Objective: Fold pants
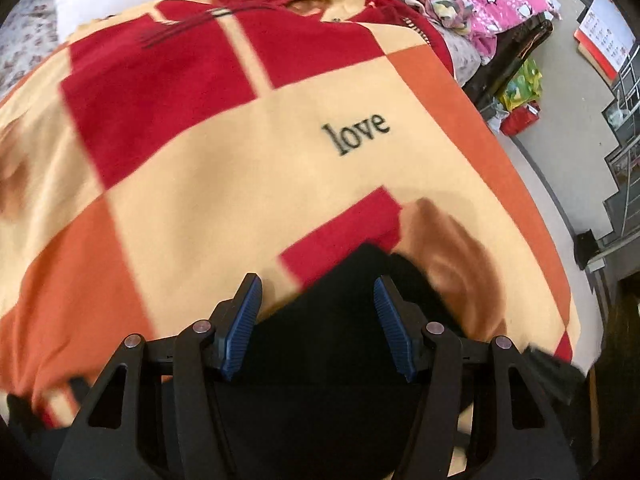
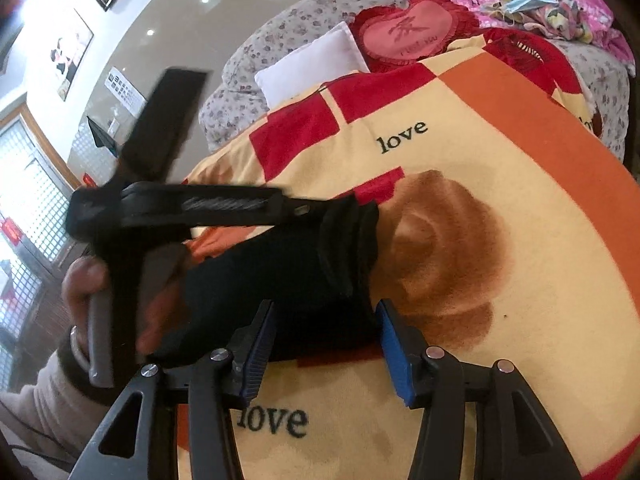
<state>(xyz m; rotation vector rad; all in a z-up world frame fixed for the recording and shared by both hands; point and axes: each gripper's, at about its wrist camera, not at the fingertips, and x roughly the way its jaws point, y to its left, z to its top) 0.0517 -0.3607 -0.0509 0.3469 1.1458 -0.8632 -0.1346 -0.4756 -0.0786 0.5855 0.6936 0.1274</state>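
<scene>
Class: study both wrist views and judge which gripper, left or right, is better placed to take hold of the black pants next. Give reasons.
Probably the left gripper: its open jaws already straddle the black pants. The right gripper is also open, but most of the bundle lies ahead of its jaws on the blanket.

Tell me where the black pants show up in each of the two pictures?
Left wrist view: the pants lie at bottom centre, between and under the open jaws.
Right wrist view: the pants sit at centre, a folded black bundle just beyond the open jaws, beside the brown rose print.
Shared landmark: the word "love" printed on the blanket, above the pants in both views.
</scene>
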